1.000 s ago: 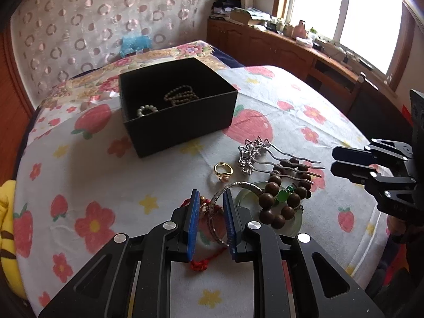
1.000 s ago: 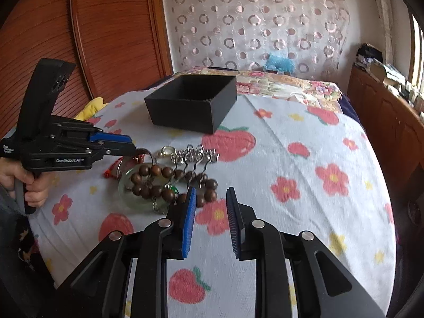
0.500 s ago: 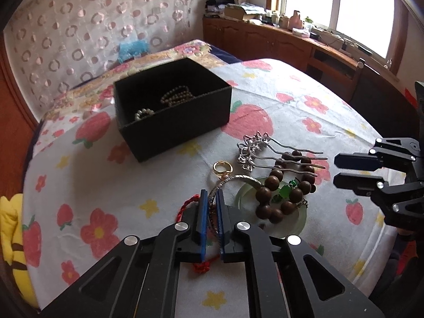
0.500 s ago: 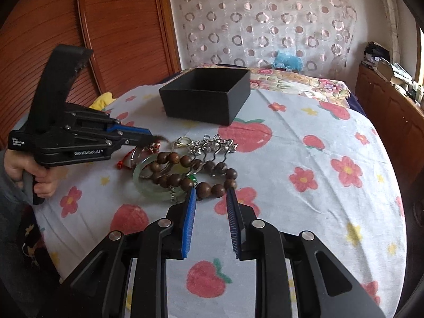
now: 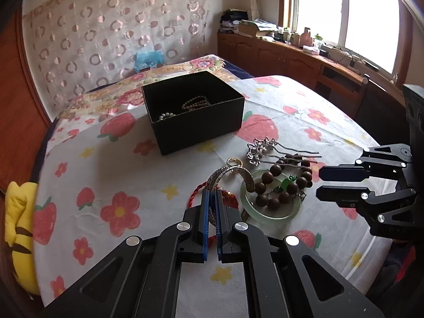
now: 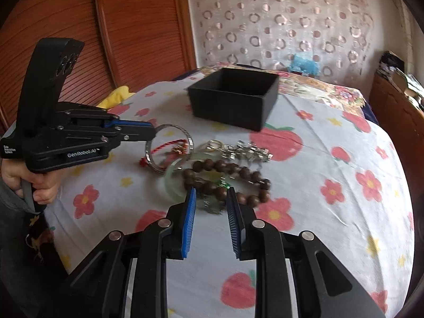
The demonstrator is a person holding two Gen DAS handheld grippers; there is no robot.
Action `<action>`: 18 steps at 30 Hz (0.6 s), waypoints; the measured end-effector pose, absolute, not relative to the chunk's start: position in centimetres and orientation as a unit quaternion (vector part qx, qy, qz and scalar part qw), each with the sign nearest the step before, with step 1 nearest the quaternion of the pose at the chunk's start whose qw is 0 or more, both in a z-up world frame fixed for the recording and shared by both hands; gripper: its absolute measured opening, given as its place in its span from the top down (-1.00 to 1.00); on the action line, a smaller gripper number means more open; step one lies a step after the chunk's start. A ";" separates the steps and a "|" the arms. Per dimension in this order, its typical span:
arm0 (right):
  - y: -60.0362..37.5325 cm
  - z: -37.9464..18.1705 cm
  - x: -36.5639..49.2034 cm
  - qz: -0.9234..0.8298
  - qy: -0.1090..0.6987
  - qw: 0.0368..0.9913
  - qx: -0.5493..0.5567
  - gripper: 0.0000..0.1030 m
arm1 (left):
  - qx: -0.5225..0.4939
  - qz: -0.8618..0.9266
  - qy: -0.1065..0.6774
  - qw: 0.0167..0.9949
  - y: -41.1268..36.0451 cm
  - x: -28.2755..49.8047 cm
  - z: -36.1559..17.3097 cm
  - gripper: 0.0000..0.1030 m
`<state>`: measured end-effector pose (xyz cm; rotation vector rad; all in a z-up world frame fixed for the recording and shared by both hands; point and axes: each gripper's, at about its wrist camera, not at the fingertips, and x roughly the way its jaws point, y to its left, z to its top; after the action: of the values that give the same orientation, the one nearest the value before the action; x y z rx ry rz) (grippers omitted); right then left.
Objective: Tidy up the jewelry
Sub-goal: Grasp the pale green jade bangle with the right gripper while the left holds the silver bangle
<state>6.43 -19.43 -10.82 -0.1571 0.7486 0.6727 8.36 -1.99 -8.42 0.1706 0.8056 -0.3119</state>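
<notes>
Now the left gripper (image 5: 211, 198) is clamped on the silver bangle (image 5: 233, 172), its blue pads pinching the near side of the ring; the jaws have just been closing on it, and in the right wrist view the bangle (image 6: 169, 148) stands tilted up off the cloth at the gripper's tip (image 6: 152, 132). Taking the black box (image 5: 193, 111) as the landmark, the bangle sits on the near side of it, well apart from its front wall. Just beside the bangle lie a red cord (image 5: 197, 190), a gold ring (image 5: 234, 161), a pale green jade bangle (image 5: 267, 209) with a brown bead bracelet (image 5: 283, 182) draped over it, and a silver hairpin (image 5: 262, 149), all on the strawberry-print tablecloth (image 5: 119, 164) in front of the box. Inside the box rest a bead chain (image 5: 196, 104) and a small pearl piece (image 5: 165, 116). The right gripper (image 6: 211, 198) hovers near the bead bracelet with its jaws parted and nothing between them.
</notes>
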 end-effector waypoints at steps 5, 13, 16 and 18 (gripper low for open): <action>-17.8 -10.6 6.3 0.336 0.358 0.867 -0.086 0.49 | 0.095 -0.150 0.390 0.903 -1.9 8.1 -8.3 0.94; -15.3 -10.7 6.5 0.365 0.358 0.853 -0.109 0.49 | 0.093 -0.150 0.393 0.902 -1.4 8.1 -8.2 0.94; -14.3 -11.0 6.8 0.379 0.363 0.843 -0.118 0.49 | 0.091 -0.149 0.393 0.903 -1.3 8.2 -8.3 0.94; -13.7 -11.4 7.2 0.383 0.368 0.838 -0.126 0.49 | 0.086 -0.149 0.393 0.903 -1.0 8.2 -8.3 0.94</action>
<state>7.16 -13.69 -11.41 -0.2660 0.7795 0.8105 8.20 -1.02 -8.35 0.1769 0.8131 -0.3076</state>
